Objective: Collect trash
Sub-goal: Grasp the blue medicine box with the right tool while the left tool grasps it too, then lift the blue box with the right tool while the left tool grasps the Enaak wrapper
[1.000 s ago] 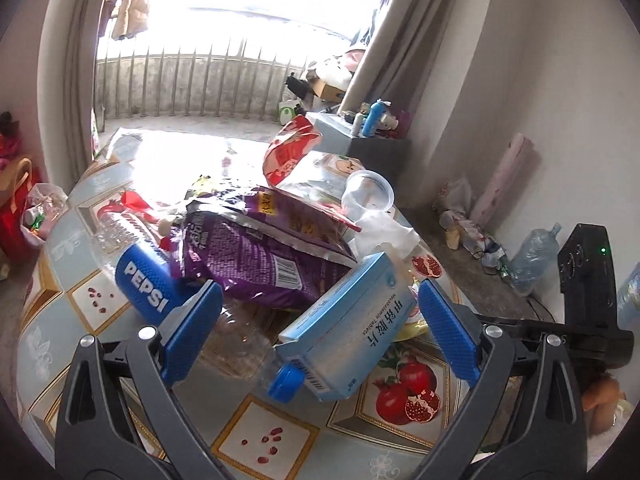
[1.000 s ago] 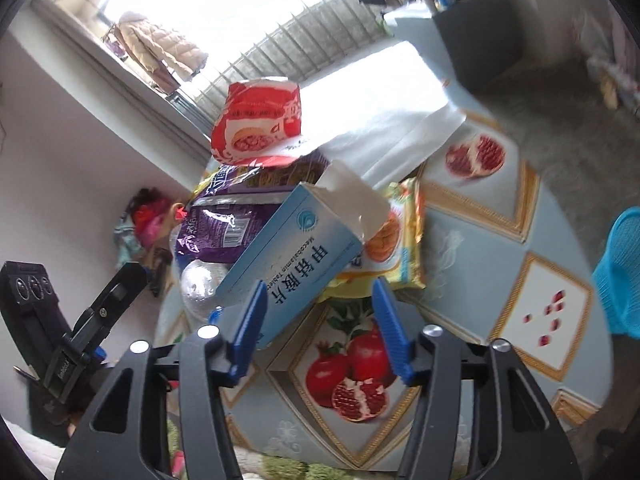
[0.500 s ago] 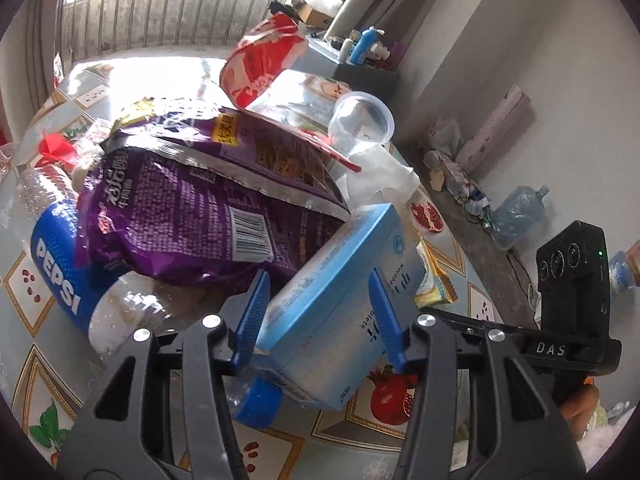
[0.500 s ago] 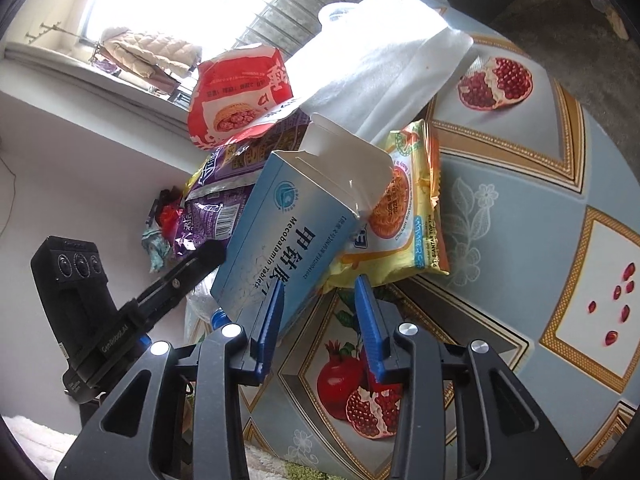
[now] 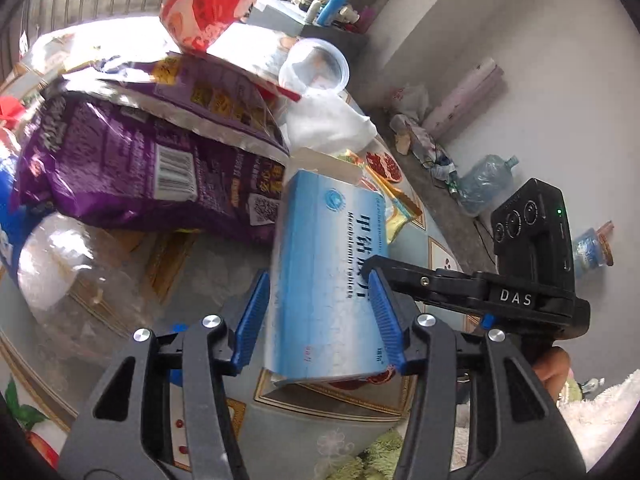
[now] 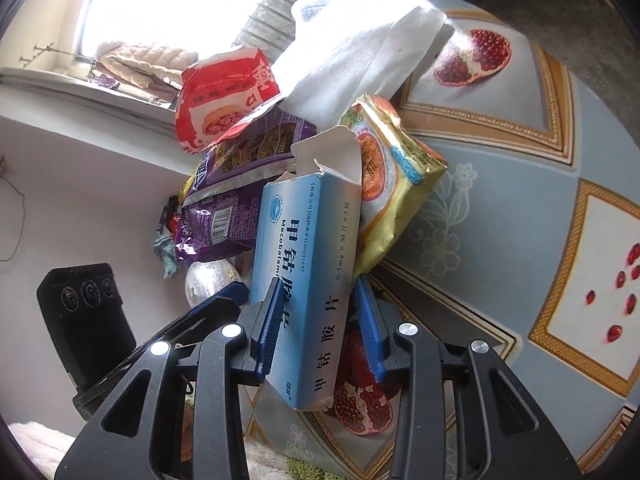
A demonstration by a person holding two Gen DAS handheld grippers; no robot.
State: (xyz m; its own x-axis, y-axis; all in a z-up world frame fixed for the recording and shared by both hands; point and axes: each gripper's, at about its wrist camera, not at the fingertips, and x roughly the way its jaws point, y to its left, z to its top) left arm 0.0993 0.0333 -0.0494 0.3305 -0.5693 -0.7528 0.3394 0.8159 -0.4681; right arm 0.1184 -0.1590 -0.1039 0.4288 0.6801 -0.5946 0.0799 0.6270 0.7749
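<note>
A light blue medicine box (image 5: 328,248) with an open top flap lies tilted at the near edge of a trash heap. My left gripper (image 5: 318,320) is shut on its lower end, one blue pad on each long side. In the right wrist view the same box (image 6: 308,240) runs up between the pads of my right gripper (image 6: 318,320), which is shut on it too. The box leans on a purple snack bag (image 5: 140,168) and a yellow noodle packet (image 6: 396,184).
The heap also holds a red snack bag (image 5: 208,12), a clear plastic cup (image 5: 316,66), white tissue (image 6: 360,40) and a clear Pepsi bottle (image 5: 60,272). All of it lies on a table (image 6: 500,240) with a pomegranate-patterned cloth. A water jug (image 5: 484,184) stands on the floor by the wall.
Both grippers came down and in on the blue box. The left jaws went from wide open to shut on it, and the right jaws closed on it as well.
</note>
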